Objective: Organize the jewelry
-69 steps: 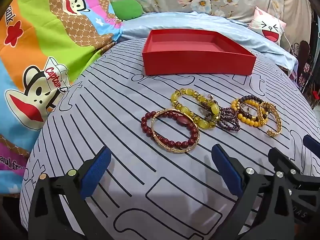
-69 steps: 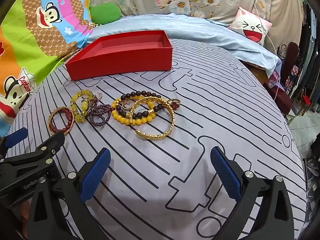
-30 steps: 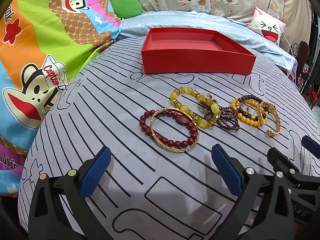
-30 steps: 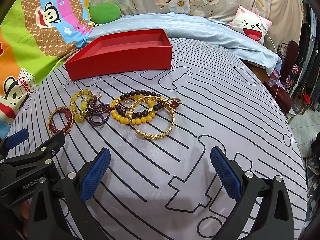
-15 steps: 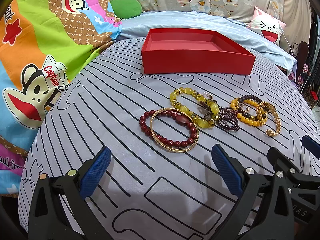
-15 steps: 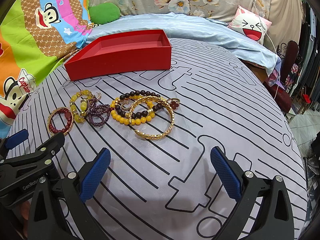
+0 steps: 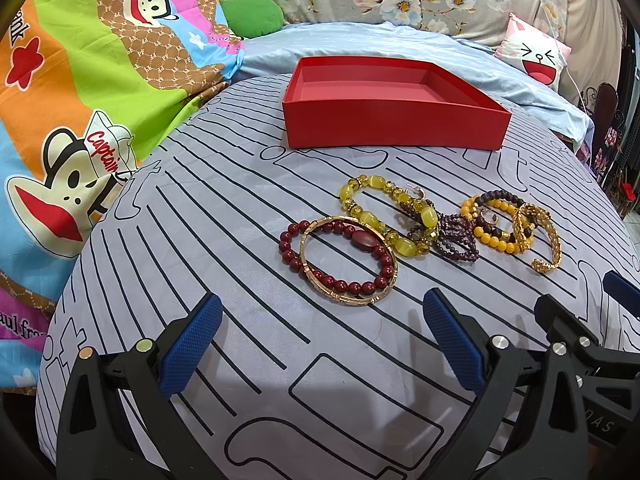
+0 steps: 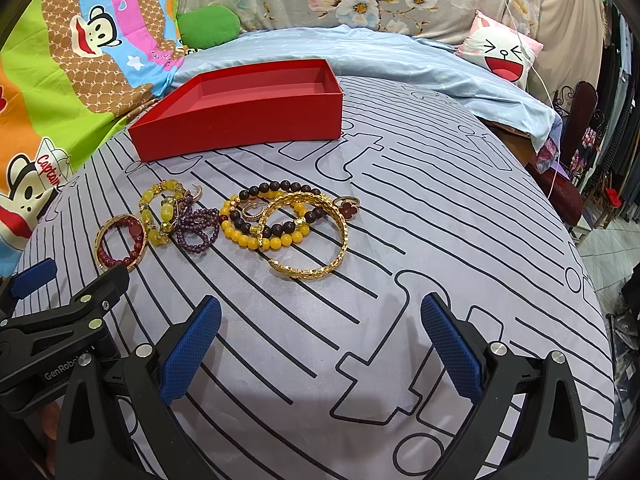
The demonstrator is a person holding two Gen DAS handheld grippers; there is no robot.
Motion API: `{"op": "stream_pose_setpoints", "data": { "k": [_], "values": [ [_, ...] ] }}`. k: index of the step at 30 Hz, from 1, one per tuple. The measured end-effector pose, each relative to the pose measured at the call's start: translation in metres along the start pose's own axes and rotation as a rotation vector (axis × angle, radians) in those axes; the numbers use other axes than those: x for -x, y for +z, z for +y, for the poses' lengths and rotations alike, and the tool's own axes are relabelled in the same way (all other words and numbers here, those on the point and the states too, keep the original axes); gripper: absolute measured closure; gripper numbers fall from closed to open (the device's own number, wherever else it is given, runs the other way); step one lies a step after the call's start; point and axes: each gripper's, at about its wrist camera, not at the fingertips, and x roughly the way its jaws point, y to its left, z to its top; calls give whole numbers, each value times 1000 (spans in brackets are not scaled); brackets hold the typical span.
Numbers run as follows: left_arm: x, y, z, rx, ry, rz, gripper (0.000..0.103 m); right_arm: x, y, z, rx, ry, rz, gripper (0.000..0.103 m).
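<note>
Your jewelry lies in a loose row across the middle of the grey line-patterned bedspread [image 7: 224,216], in front of the red box [image 7: 394,128]. At the left end of the row, a dark red bead bracelet [image 7: 334,254] and a thin gold bangle [image 7: 350,262] overlap. Next comes a yellow-green bead bracelet [image 7: 384,214], touching a bunched purple bead bracelet [image 8: 198,226]. Then a yellow bead bracelet [image 8: 264,236] and a dark brown bead bracelet [image 8: 276,190] lie overlapped, with an ornate open gold cuff [image 8: 308,236] on top of them. A gold ring with a red clover [image 8: 347,205] sits just beside the cuff at the right end.

The red box stands empty, toward the far edge of the bedspread, well apart from both tools.

Your left gripper [image 7: 318,338] and right gripper [image 8: 320,338] each have the fingers spread wide and hold nothing. Both sit at the near edge of the bedspread, short of the jewelry.
</note>
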Motion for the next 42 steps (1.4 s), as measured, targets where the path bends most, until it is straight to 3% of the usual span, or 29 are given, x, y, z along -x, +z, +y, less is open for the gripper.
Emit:
{"op": "stream_pose_setpoints", "data": {
  "k": [35,42],
  "values": [
    [0,0,-3,4,-8,-2,7,-2,0,3,0,-1,4,7],
    [3,-1,12,80,-54,-1,7,-1,2,-4,4,5,-3,7]
  ]
}}
